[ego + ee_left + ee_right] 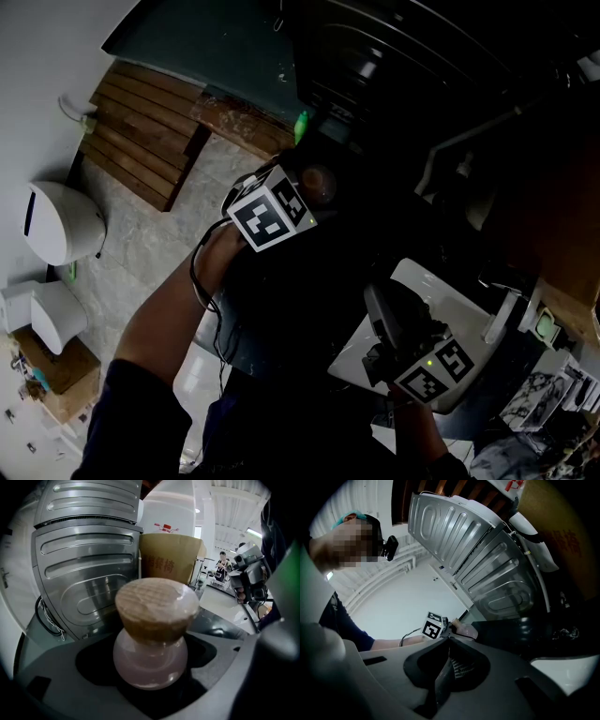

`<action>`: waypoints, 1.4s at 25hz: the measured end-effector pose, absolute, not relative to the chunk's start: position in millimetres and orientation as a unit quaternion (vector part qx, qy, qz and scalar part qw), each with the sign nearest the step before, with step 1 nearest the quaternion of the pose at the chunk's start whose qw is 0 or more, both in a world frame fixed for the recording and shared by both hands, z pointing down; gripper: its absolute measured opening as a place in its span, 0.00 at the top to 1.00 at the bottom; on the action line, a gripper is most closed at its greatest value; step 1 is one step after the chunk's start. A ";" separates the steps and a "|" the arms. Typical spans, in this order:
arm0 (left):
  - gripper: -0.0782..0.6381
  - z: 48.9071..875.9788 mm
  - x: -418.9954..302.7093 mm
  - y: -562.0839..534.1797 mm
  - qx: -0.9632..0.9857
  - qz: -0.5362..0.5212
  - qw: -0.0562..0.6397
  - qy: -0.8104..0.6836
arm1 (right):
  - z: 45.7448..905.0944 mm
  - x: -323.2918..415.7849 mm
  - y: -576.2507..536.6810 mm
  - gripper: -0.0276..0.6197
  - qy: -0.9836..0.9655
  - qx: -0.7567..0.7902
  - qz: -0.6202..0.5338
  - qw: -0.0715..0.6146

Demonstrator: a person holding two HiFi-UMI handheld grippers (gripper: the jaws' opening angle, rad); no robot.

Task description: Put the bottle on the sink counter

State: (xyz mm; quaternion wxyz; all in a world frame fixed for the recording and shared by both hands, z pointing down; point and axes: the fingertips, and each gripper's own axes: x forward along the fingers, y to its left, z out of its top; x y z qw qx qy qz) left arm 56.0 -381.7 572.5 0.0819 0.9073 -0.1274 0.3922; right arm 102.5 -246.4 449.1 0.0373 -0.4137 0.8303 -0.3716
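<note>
Pinkish bottle [151, 660] held in outstretched left gripper [152, 686]; right gripper [444, 667] closed

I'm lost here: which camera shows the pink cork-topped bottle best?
Left gripper view: the pink cork-topped bottle fills the centre, close up. Head view gives only a dim glimpse; right gripper view shows it tiny and distant.

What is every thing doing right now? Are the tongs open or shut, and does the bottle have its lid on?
Pinkish round bottle with a brown cap: capped, held between the left tongs.
Left tongs: shut on the bottle.
Right tongs: shut, empty.
White sink basin: partly covered by the right tongs.
</note>
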 end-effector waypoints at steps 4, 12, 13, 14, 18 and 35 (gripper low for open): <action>0.33 573.4 55.7 -381.2 0.904 0.401 0.078 -0.126 | 448.3 103.7 -245.4 0.92 0.830 -0.414 -0.371 0.038; 0.33 573.9 58.2 -383.2 0.904 0.403 0.071 -0.128 | 447.9 107.7 -246.2 0.92 0.830 -0.415 -0.371 0.038; 0.33 574.4 58.2 -383.0 0.903 0.404 0.069 -0.128 | 447.9 108.0 -246.1 0.92 0.830 -0.415 -0.371 0.038; 0.33 575.1 58.2 -382.8 0.902 0.406 0.067 -0.128 | 448.2 108.3 -246.1 0.92 0.830 -0.415 -0.371 0.038; 0.33 576.1 58.2 -383.1 0.902 0.406 0.065 -0.128 | 448.6 107.8 -246.9 0.92 0.831 -0.413 -0.371 0.038; 0.33 576.9 58.2 -382.3 0.905 0.401 0.055 -0.132 | 444.7 106.2 -242.5 0.92 0.832 -0.411 -0.370 0.041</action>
